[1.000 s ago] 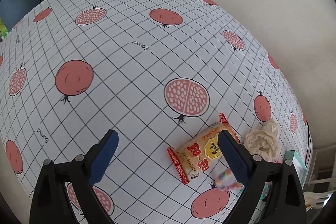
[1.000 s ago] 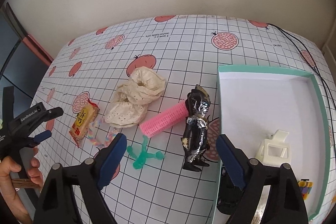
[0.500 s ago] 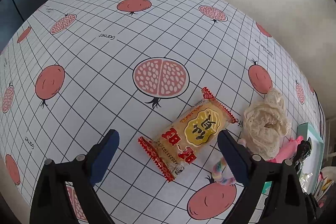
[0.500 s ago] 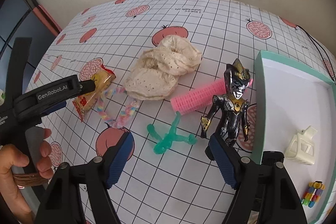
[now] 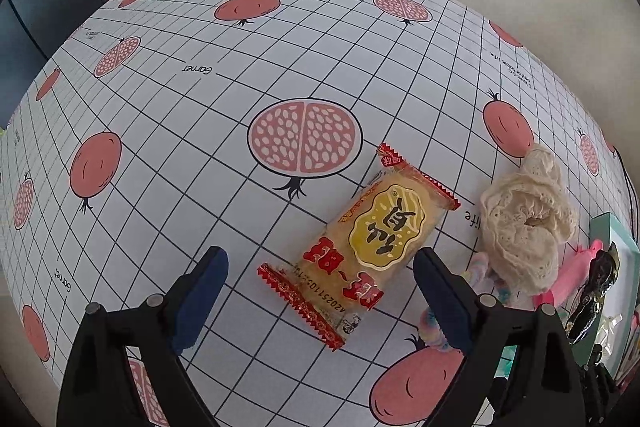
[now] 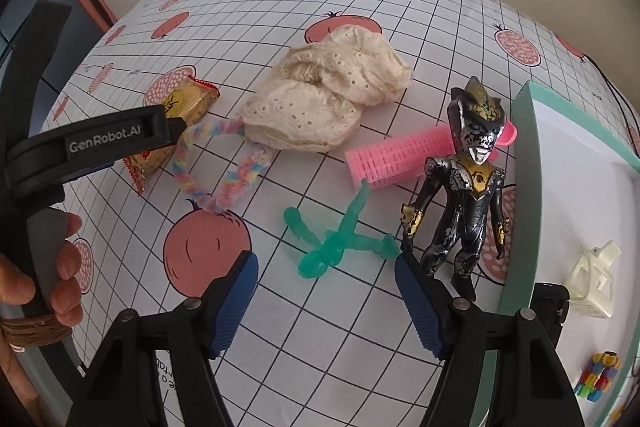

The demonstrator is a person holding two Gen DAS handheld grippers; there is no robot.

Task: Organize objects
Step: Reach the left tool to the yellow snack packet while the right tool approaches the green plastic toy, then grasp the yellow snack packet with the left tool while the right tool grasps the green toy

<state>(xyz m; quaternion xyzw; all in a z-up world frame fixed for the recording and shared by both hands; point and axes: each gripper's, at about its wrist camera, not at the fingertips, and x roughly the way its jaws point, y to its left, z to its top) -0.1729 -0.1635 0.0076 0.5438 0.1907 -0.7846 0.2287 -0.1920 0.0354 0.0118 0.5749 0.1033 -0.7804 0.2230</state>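
Observation:
A yellow and red snack packet (image 5: 372, 247) lies flat on the pomegranate-print cloth, and my left gripper (image 5: 320, 303) hangs open just over its near end. The same packet (image 6: 188, 107) shows partly behind the left gripper's body in the right wrist view. My right gripper (image 6: 326, 307) is open and empty just short of a green rubbery figure (image 6: 340, 239). A black and gold action figure (image 6: 468, 187) lies to its right, overlapping a pink hair roller (image 6: 392, 157). A cream lace cloth (image 6: 332, 99) and a pastel braided loop (image 6: 224, 171) lie further back.
A teal-rimmed white box (image 6: 524, 187) stands at the right, holding a cream plastic clip (image 6: 592, 283) and a small multicoloured block toy (image 6: 596, 375). A person's hand (image 6: 44, 275) grips the left tool. The wall runs close behind the table (image 5: 280, 67).
My left gripper has swung right and closed in until the snack packet sits between its fingers. My right gripper has moved forward and down toward the green figure. Both stay open.

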